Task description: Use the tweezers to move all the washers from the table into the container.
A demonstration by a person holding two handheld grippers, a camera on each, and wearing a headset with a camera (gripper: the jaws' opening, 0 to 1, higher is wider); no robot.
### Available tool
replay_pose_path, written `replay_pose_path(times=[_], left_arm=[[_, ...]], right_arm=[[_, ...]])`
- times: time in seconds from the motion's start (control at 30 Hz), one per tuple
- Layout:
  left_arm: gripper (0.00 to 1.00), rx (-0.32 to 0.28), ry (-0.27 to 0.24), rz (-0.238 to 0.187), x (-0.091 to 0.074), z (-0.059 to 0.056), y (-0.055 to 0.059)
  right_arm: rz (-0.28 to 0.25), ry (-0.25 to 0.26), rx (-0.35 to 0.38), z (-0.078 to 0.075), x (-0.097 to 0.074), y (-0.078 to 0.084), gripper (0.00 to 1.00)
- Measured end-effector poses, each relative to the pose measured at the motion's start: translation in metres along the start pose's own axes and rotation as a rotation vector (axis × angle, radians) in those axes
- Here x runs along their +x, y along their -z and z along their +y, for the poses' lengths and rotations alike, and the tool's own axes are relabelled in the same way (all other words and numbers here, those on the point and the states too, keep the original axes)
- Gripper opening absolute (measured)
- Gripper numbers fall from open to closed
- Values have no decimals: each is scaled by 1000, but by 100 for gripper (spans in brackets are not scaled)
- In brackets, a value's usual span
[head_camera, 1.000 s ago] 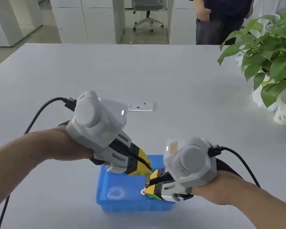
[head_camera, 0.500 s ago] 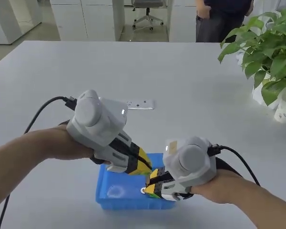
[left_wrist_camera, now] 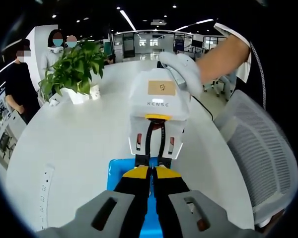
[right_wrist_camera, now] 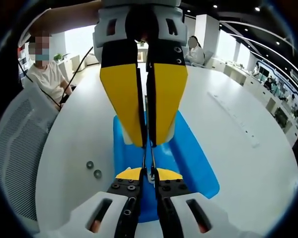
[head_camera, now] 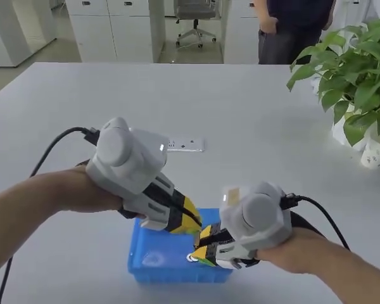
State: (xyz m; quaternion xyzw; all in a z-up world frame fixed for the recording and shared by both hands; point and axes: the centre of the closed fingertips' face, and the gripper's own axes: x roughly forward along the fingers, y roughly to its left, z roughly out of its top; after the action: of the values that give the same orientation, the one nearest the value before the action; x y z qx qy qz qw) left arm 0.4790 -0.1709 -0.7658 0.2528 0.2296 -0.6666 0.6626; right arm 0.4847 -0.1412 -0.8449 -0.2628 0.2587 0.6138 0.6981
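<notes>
Nothing much has moved: left gripper [head_camera: 195,221] and right gripper [head_camera: 199,244] stay clenched on the tweezers [right_wrist_camera: 148,157] above the blue container [head_camera: 145,269]; two washers [right_wrist_camera: 90,164] lie on the table [head_camera: 240,126] beside it.

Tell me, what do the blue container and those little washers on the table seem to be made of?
The blue container looks like moulded plastic: an even bright colour, a smooth and slightly glossy surface, and rounded edges. The washers are probably metal: they are small, dull grey flat rings lying on the white table, though they are too small to be sure.
</notes>
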Motion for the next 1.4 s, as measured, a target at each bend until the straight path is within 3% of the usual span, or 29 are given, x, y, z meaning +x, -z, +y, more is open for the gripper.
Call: replay_pose_path(times=[0.4,0.9,1.4], left_arm=[[5,33,-19,0,-13,-4,-17],[5,78,-27,12,-20,-15,-31],[5,77,-16,18,-24,-32,-33]], right_arm=[[-35,41,-21,1,-15,-16,10],[-37,70,-37,12,-31,-26,11],[-35,62,-36,30,-35,-28,11]])
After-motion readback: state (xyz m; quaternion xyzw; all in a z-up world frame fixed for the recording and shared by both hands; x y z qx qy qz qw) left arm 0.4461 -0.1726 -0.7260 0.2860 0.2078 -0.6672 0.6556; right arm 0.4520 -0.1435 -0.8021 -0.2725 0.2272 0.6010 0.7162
